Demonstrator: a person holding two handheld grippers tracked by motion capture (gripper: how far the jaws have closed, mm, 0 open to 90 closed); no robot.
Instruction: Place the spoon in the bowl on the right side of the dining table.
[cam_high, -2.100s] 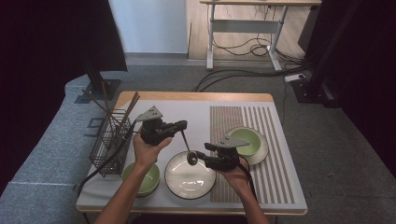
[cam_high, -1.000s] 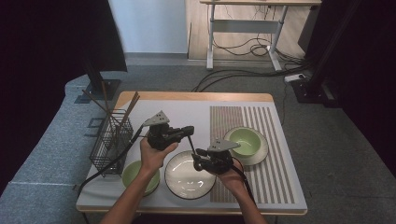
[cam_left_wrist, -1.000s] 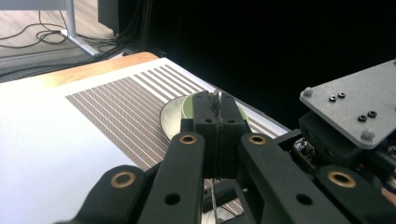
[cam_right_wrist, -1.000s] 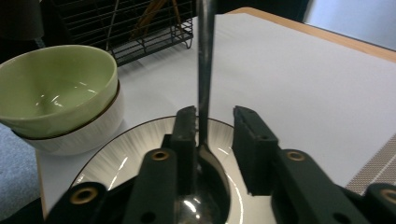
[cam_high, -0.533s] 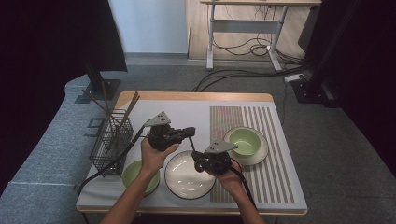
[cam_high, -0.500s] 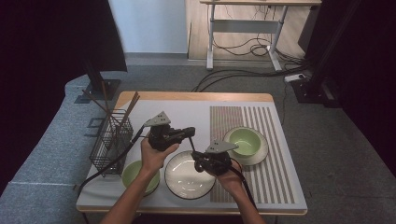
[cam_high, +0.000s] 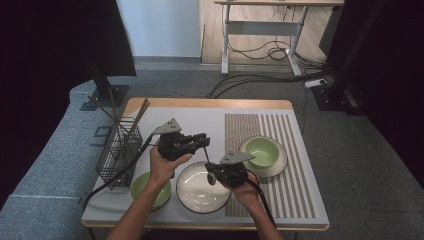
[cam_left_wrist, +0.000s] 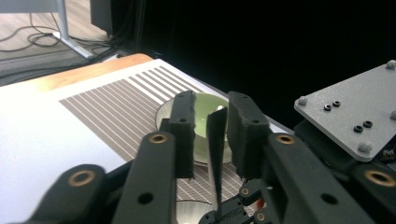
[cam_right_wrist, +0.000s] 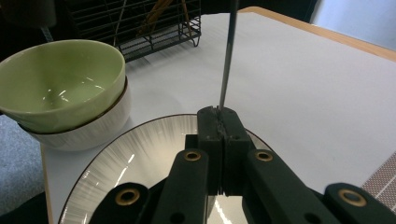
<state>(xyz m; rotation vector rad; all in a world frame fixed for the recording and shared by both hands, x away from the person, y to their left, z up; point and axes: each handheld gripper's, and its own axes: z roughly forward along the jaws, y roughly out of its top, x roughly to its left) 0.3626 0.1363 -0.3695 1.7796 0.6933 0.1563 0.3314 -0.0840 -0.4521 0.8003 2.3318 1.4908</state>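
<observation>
Since the table (cam_high: 165, 112) and its striped mat (cam_high: 280, 140) set the stage, I start there: a wire rack (cam_high: 117, 152) with chopsticks stands at the left edge, a green bowl (cam_high: 150, 185) near me, a second green bowl (cam_high: 262, 152) on the mat, and a white plate (cam_high: 197, 192) between them. Over that plate I hold both tools. My right gripper (cam_high: 214, 175) has just closed its jaws flat together on the lower end of a thin dark utensil (cam_right_wrist: 228, 51), probably a spoon handle, which rises upright from the pinch. My left gripper (cam_high: 202, 141) has just spread: in the left gripper view the handle stands in the gap between the fingers (cam_left_wrist: 184, 126), touching neither that I can see. A second ago the left was clamped and the right still loose. I judge the hand-over is done; the right now carries the utensil alone, above the plate.
</observation>
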